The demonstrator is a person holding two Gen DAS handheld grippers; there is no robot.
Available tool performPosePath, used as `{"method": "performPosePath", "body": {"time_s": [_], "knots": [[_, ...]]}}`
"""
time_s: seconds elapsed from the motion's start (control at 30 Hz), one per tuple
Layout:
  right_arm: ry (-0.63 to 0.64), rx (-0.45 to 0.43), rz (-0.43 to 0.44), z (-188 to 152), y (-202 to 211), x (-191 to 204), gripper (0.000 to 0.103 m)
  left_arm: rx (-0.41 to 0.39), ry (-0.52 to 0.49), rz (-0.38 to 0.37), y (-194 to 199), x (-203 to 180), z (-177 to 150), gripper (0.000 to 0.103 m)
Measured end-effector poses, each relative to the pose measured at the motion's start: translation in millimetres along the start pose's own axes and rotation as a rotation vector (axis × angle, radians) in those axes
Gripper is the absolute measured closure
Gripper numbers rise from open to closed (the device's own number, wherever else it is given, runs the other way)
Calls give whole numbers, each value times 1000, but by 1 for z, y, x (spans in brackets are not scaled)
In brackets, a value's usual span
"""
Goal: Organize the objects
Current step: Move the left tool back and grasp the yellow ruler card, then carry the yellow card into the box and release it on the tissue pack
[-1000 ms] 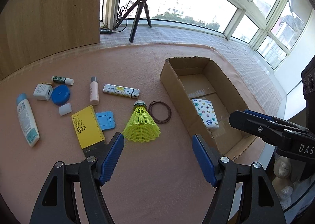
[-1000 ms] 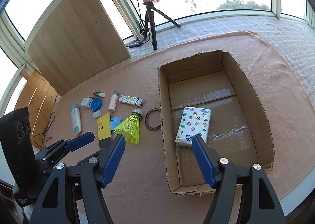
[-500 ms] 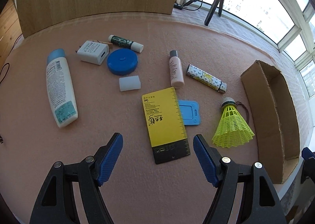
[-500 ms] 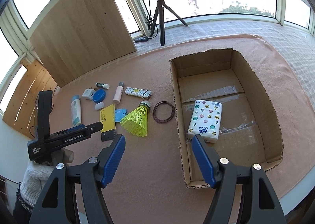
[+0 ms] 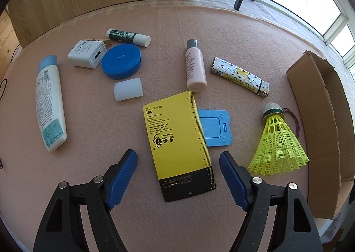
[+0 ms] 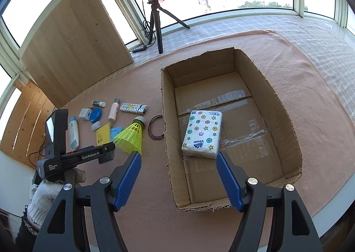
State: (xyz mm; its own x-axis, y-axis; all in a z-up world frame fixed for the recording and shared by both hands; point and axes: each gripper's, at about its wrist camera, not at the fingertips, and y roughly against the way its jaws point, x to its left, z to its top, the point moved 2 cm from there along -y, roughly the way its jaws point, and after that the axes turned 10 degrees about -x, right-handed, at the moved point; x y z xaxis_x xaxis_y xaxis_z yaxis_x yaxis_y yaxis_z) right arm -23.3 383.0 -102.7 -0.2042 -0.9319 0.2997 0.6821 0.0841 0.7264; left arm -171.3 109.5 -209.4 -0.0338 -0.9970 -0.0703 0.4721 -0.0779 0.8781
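A: Pink felt mat (image 5: 88, 185) under bay windows. Landmark: cardboard box (image 6: 277, 101), one tissue pack (image 6: 203, 133) inside. Beside the box: shuttlecock (image 5: 277, 147), hair ties (image 6: 155, 130). Farther out: yellow ruler card (image 5: 179, 141) overlapping blue tag (image 5: 216, 127).

B: Grippers?

A: Left gripper (image 5: 177, 161) spread, jaws just widened, straddling the card's dark end, not touching. Right gripper (image 6: 178, 163) spread, empty, above the box's near edge.

B: Risks?

A: Likely the flat card slips from the pads, or drags the tag along.

B: View differences?

A: Only the right view shows the box interior and the gloved hand (image 6: 44, 198); only the left reads the card's overlap.
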Motion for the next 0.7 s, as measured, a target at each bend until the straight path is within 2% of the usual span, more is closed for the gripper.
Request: {"method": "performPosePath", "body": {"time_s": [0.13, 0.37, 0.4, 0.5, 0.57, 0.7], "knots": [[-1, 0, 5, 0, -2, 0, 37, -16, -35, 37, -3, -8, -1, 21], [-4, -3, -1, 2, -3, -1, 36, -48, -55, 37, 1, -10, -6, 23], [-5, -4, -1, 2, -3, -1, 36, -50, -54, 35, 2, -10, -6, 25], [-3, -5, -4, 2, -3, -1, 36, -60, -49, 33, 1, -5, -4, 38], [-2, -7, -4, 3, -3, -1, 36, -65, -48, 34, 3, -2, -4, 49], [-1, -8, -3, 3, -3, 1, 36, -64, -45, 19, 5, 0, -4, 50]]}}
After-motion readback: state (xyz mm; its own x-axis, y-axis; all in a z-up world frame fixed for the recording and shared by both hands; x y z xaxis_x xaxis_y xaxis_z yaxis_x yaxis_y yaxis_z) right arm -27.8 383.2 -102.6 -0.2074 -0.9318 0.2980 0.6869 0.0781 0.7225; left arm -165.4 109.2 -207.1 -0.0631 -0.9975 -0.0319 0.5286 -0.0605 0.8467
